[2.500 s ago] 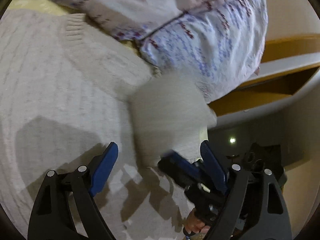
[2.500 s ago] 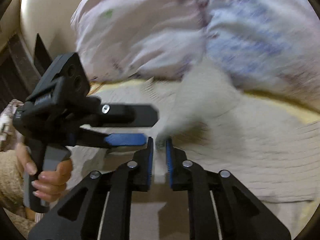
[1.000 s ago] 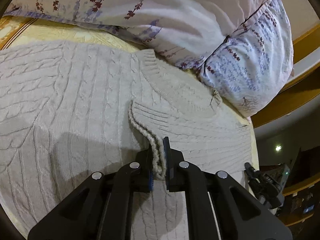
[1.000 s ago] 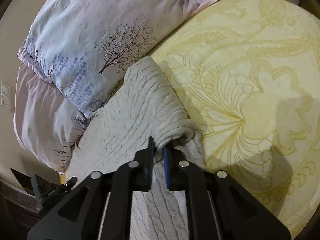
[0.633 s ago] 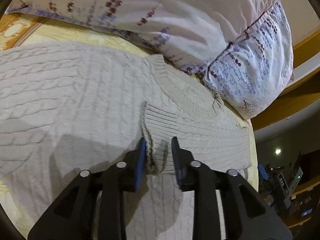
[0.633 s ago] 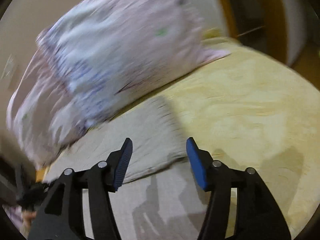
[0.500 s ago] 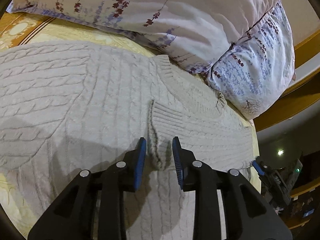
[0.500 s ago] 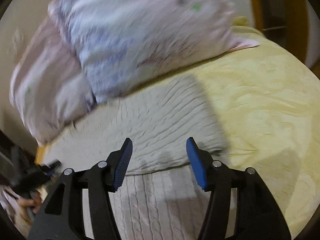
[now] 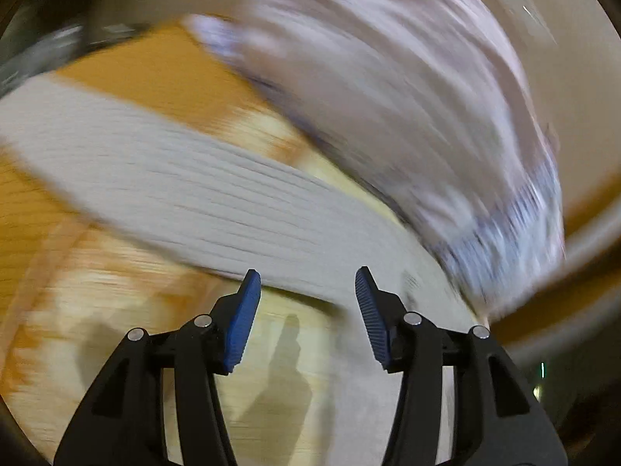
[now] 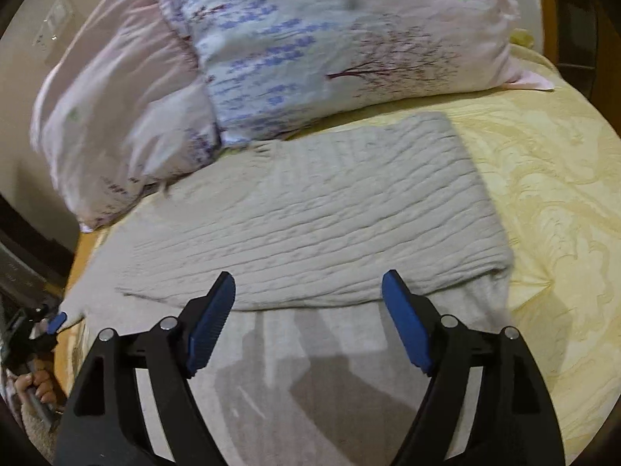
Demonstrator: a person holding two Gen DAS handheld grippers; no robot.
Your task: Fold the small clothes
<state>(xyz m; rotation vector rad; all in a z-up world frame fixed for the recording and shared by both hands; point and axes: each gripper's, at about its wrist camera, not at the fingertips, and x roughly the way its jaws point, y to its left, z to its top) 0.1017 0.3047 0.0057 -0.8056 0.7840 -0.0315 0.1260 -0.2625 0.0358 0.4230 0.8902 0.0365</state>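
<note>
A cream cable-knit sweater (image 10: 310,217) lies on the yellow bedspread (image 10: 551,178), with one side folded over its body. My right gripper (image 10: 308,303) is open and empty, just above the fold's near edge. In the blurred left wrist view the sweater (image 9: 186,190) is a pale band across the bed. My left gripper (image 9: 306,295) is open and empty over its near edge; it also shows at the far left of the right wrist view (image 10: 54,320).
Two floral pillows (image 10: 310,42) lean at the head of the bed, touching the sweater's far edge. A blurred pillow (image 9: 407,105) fills the upper right of the left wrist view. The bed's wooden edge (image 10: 68,268) runs along the left.
Both grippers let go of the sweater and opened wide. The left gripper has swung away fast, blurring its view. The folded side now lies flat on the sweater.
</note>
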